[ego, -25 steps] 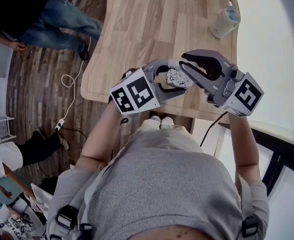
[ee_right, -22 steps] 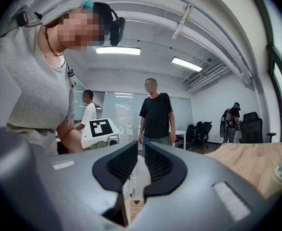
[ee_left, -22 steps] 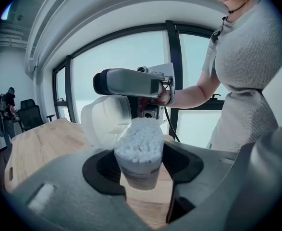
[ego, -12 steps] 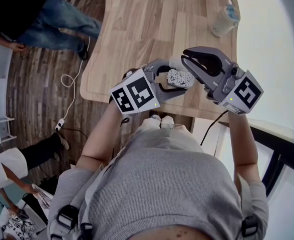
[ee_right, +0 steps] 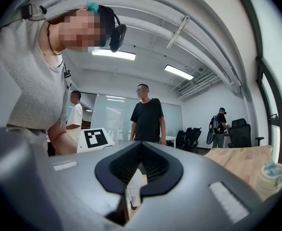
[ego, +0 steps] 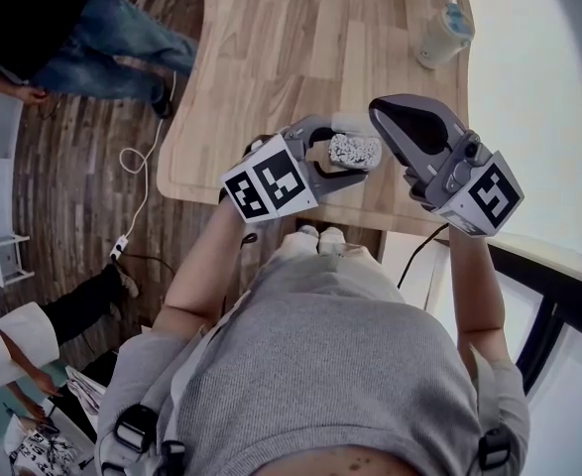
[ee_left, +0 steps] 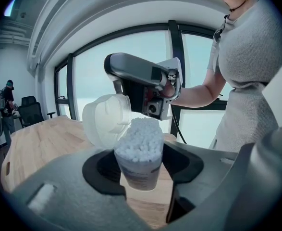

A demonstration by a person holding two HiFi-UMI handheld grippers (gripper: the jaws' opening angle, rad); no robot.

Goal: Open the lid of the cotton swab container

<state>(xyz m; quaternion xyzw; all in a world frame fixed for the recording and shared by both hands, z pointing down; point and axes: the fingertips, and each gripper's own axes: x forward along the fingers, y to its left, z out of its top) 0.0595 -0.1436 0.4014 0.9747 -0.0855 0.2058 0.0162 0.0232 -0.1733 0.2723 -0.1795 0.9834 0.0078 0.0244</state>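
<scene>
Clearly in left gripper view: lid (ee_left: 104, 119) open; left hand-held gripper (ego: 355, 150) clamps container (ee_left: 140, 160), right (ego: 385, 112) just closed empty.

Light wood tabletop w/ rounded corners (ego: 300, 58); pale cylindrical container w/ blue-green top (ego: 445, 36) stands nr its far right edge.

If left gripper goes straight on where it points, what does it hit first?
The right gripper, probably. Left gripper is shut on the swab container, lid flipped open; the right one, jaws just closed on nothing, hangs dead ahead beyond it. Gap is hard to judge.
</scene>
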